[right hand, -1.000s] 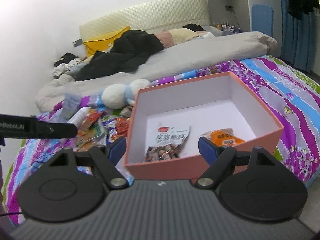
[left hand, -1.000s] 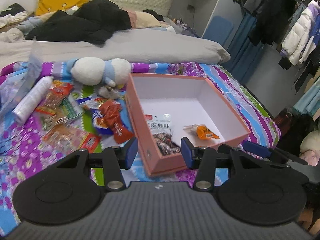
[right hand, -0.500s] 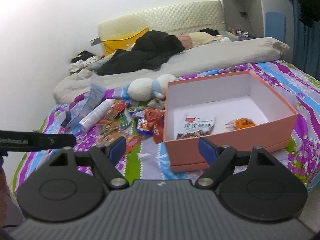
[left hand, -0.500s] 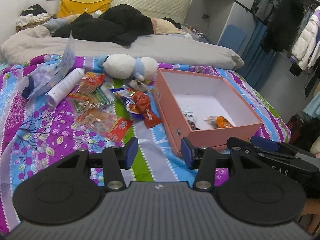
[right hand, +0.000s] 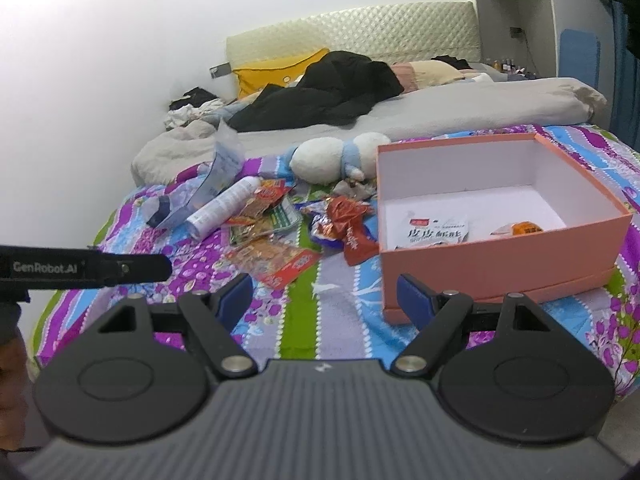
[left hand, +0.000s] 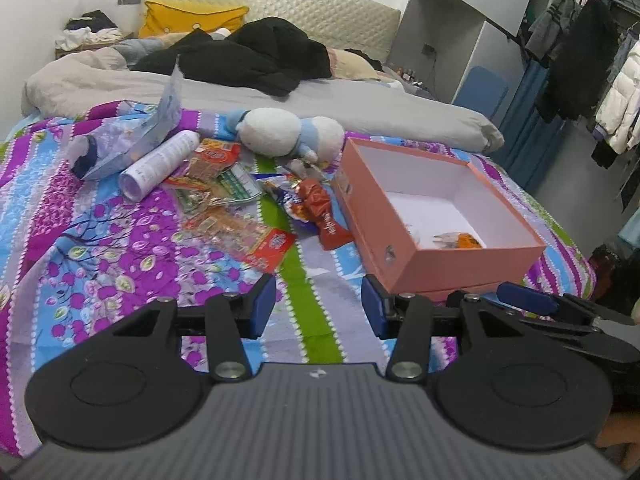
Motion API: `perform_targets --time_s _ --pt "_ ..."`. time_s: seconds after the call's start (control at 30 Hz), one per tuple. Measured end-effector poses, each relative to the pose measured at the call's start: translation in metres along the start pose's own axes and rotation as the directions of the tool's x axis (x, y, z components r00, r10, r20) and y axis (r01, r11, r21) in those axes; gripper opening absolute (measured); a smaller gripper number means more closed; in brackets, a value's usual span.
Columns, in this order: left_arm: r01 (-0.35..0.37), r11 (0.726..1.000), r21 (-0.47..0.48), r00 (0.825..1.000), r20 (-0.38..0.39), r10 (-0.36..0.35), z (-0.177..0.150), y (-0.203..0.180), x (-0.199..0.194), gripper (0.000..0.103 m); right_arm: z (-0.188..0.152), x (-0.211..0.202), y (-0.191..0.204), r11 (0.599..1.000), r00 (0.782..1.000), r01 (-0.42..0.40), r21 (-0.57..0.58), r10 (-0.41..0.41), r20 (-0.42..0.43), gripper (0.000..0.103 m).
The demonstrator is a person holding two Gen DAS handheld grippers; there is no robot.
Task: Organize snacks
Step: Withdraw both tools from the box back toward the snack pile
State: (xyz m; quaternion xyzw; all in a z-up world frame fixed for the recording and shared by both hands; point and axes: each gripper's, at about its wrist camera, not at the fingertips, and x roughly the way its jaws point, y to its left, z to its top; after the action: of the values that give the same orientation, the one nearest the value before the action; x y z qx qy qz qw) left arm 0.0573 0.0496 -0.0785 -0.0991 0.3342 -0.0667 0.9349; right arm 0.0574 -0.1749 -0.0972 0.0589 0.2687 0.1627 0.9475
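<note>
Several snack packets [left hand: 236,220] lie loose on my purple-and-blue patterned bedspread [left hand: 80,240], crinkly and mostly red, orange and clear; a red twisted wrapper [right hand: 352,228] sits nearest the pink box [right hand: 500,264]. Inside the box I see a white packet [right hand: 434,232] with dark characters and an orange one [right hand: 524,228]. Behind the pile are a white plush toy [left hand: 288,132], a white cylinder bottle [left hand: 160,164] and a clear pouch [left hand: 160,124]; nothing lies between my grippers and the snacks. The red wrapper's long axis runs toward the box's near corner. My left gripper [left hand: 318,306] hangs with jaws apart, empty; my right gripper [right hand: 324,300] is spread wider, also empty.
</note>
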Motion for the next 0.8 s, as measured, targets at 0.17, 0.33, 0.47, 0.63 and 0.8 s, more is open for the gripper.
perform_targets --time_s 0.17,0.33,0.47,0.63,0.8 --pt "-0.029 0.998 -0.053 0.999 -0.029 0.028 -0.018 0.022 0.001 0.053 -0.012 0.005 0.017 0.999 0.999 -0.031 -0.037 0.03 -0.029 0.081" --pt "-0.066 0.992 -0.107 0.997 -0.048 0.061 -0.026 0.045 0.012 0.065 -0.015 0.016 0.029 0.994 0.998 -0.043 -0.097 0.039 -0.044 0.08" --pt "-0.076 0.988 -0.138 0.995 -0.075 0.067 -0.027 0.063 0.031 0.065 -0.017 0.034 0.036 0.99 0.997 -0.043 -0.131 0.034 -0.072 0.077" --pt "-0.1 0.983 -0.156 0.99 -0.111 0.083 -0.022 0.089 0.069 0.065 -0.017 0.065 0.045 0.985 0.995 -0.04 -0.168 0.023 -0.099 0.071" --pt "-0.115 0.979 -0.169 0.987 -0.133 0.093 -0.01 0.113 0.114 0.065 -0.009 0.103 0.053 0.972 0.996 -0.002 -0.234 -0.02 -0.089 0.07"
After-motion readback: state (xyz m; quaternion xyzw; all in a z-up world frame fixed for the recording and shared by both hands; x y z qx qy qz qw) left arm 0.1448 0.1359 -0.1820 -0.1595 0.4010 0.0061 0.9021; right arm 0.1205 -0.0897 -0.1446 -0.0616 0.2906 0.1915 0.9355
